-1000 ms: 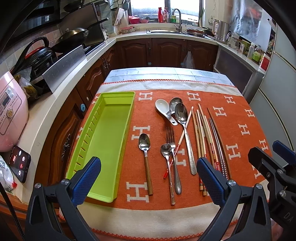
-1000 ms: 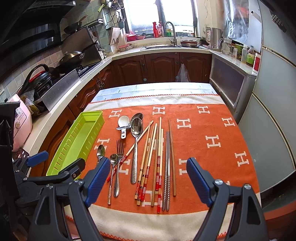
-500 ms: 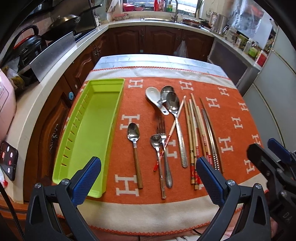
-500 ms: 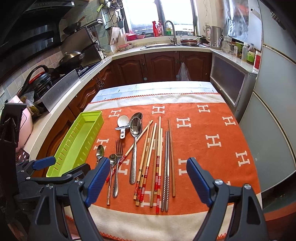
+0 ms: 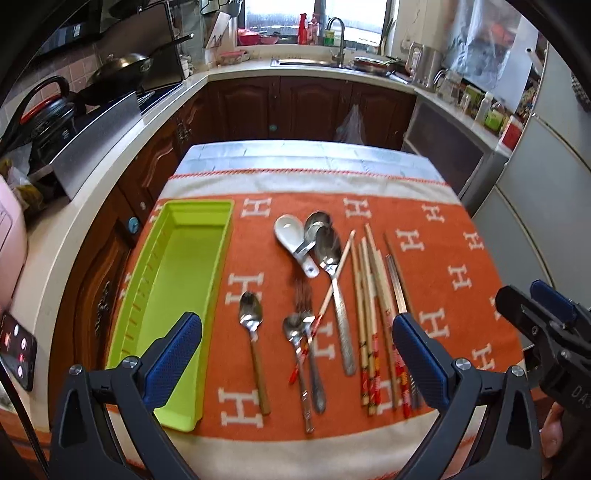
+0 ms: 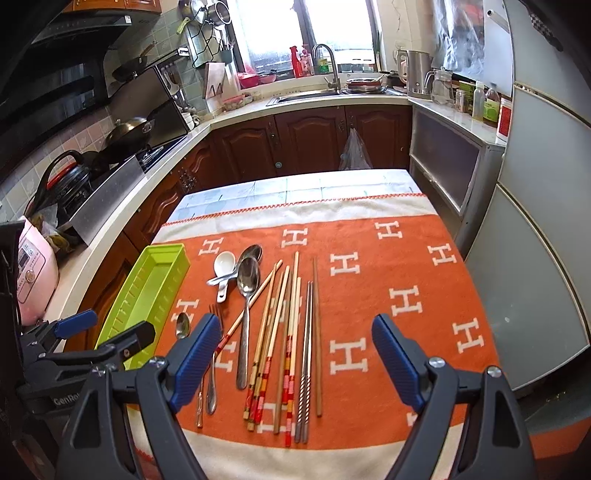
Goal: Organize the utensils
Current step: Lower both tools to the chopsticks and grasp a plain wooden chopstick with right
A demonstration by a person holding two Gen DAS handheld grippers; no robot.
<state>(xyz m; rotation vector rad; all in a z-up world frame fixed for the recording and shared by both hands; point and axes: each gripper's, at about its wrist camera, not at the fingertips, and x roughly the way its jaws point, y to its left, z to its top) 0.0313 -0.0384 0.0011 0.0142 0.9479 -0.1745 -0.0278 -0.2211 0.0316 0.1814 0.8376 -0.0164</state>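
Both the left gripper and right gripper hang wide apart, holding nothing, above the orange cloth; only the right view shows the whole long shiny metal chopsticks.

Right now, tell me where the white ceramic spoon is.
In the left wrist view the white ceramic spoon lies on the orange cloth, right of the green tray, touching the metal spoons.

Room: kitchen | cabinets: dark wood, L-shaped run | window: bright daylight above sink | wall: tiled, left | refrigerator: grey, right | counter: pale
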